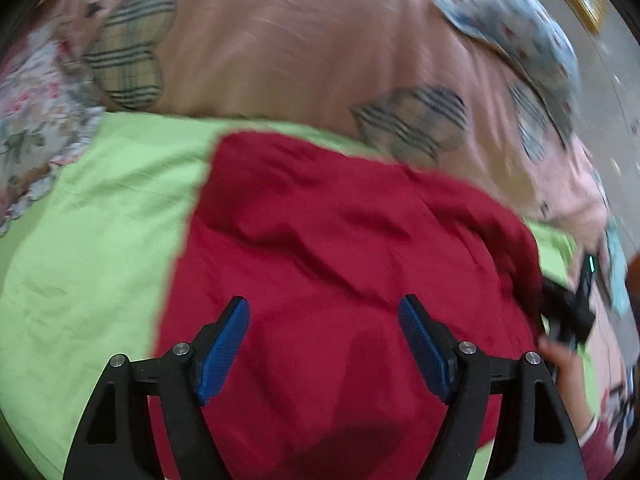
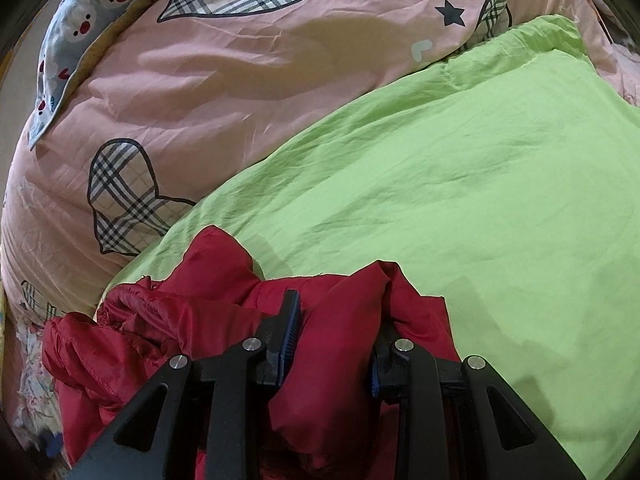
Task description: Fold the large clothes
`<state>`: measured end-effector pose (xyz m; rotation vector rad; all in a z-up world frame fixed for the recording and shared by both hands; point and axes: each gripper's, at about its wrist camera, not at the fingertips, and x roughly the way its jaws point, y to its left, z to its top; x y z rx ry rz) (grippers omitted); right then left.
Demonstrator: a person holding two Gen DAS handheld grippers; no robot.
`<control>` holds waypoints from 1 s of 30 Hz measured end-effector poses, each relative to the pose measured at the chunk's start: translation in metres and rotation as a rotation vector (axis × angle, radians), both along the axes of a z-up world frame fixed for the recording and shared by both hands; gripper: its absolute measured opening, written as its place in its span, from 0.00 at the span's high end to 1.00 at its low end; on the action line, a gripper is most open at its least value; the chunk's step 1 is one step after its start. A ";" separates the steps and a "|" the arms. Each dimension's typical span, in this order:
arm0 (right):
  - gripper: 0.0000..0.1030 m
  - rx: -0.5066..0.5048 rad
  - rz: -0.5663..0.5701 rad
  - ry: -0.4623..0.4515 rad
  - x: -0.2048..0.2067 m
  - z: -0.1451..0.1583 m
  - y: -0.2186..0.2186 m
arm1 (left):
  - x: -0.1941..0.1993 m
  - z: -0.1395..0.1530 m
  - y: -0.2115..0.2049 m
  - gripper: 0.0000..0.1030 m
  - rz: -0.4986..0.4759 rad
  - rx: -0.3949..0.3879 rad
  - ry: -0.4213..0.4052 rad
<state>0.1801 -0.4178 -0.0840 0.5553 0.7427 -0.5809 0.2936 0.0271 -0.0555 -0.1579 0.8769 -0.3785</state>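
A red padded jacket [image 1: 320,220] lies spread on a lime-green sheet [image 1: 80,240]. My left gripper [image 1: 323,304] hovers over the jacket's near part, its blue pads [image 1: 224,348] wide apart and open, with no cloth pinched between them. In the right wrist view, my right gripper [image 2: 338,312] is shut on a bunched fold of the red jacket [image 2: 160,320], which bulges up between the jaws. More of the jacket is crumpled to the left of it on the green sheet [image 2: 440,160]. A person's hand [image 1: 560,360] shows at the jacket's right edge in the left wrist view.
A pink quilt [image 2: 200,80] with plaid hearts lies behind the green sheet, also the pink quilt [image 1: 280,40]. A blue bear-print cloth [image 2: 80,20] sits at its far edge. A floral cloth [image 1: 32,120] lies at the left. The left wrist view is motion-blurred.
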 end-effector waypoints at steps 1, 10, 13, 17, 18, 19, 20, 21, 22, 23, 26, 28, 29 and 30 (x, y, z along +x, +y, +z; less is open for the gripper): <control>0.73 0.004 0.000 0.003 0.001 0.000 -0.001 | -0.006 -0.006 -0.011 0.26 -0.028 0.017 0.003; 0.60 0.061 0.041 -0.043 -0.010 0.030 -0.003 | 0.011 -0.041 -0.040 0.23 0.027 0.200 0.005; 0.46 0.025 0.083 -0.106 -0.028 0.060 0.008 | 0.012 -0.042 -0.044 0.23 0.024 0.222 -0.007; 0.32 -0.091 0.169 -0.122 -0.049 0.084 0.041 | 0.010 -0.046 -0.045 0.23 0.022 0.221 -0.008; 0.31 -0.106 0.213 -0.110 -0.050 0.084 0.050 | 0.011 -0.046 -0.045 0.23 0.022 0.222 -0.006; 0.31 -0.115 0.248 -0.091 -0.048 0.083 0.057 | 0.011 -0.046 -0.045 0.23 0.022 0.226 -0.007; 0.32 -0.128 0.304 -0.049 -0.044 0.076 0.068 | 0.012 -0.046 -0.047 0.23 0.022 0.229 -0.007; 0.32 -0.144 0.353 -0.001 -0.039 0.067 0.077 | 0.012 -0.046 -0.047 0.23 0.022 0.232 -0.007; 0.32 -0.158 0.385 0.034 -0.034 0.058 0.083 | 0.013 -0.045 -0.046 0.23 0.022 0.233 -0.005; 0.32 -0.164 0.404 0.064 -0.029 0.050 0.085 | 0.016 -0.045 -0.048 0.23 0.023 0.232 -0.004; 0.33 -0.155 0.404 0.166 -0.013 0.019 0.081 | 0.028 -0.042 -0.052 0.24 0.017 0.216 0.001; 0.33 -0.155 0.403 0.173 -0.007 0.008 0.075 | 0.031 -0.035 -0.045 0.28 0.007 0.190 0.003; 0.33 -0.154 0.400 0.174 -0.008 0.006 0.073 | 0.029 -0.030 -0.039 0.30 0.003 0.169 0.001; 0.33 -0.147 0.394 0.174 -0.006 0.004 0.070 | 0.026 -0.025 -0.031 0.31 0.002 0.145 -0.003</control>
